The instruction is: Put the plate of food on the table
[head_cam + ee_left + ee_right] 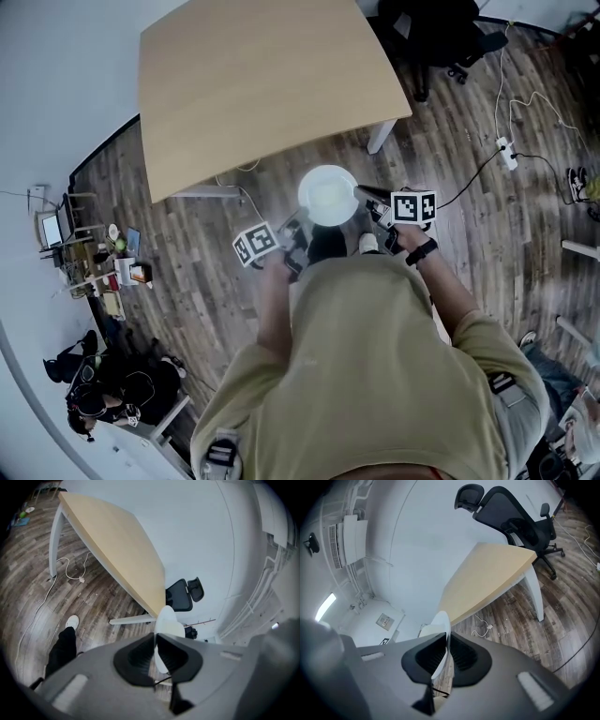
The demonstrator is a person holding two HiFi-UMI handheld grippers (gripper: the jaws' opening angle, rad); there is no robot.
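- Carries one round white plate in the air above the dark wood-plank floor, just short of the near edge of the light wooden table; not yet set down.
- Pinches the plate's left rim in the left gripper, jaws drawn narrow onto the thin edge, which appears edge-on between the pads in the left gripper view.
- Clamps the opposite rim the same way in the right gripper, jaws narrow with the rim between them.
- Takes opposite sides, probably to keep the plate level and balanced so nothing slides off; a single pinch would likely let it tip.
- Shows only a pale surface on the plate; cannot tell what food lies there.
- Points both grippers toward the tabletop, likely because its bare top is the goal.
- Counts: one plate, two grippers, one table, and one black office chair beyond the table's far corner.
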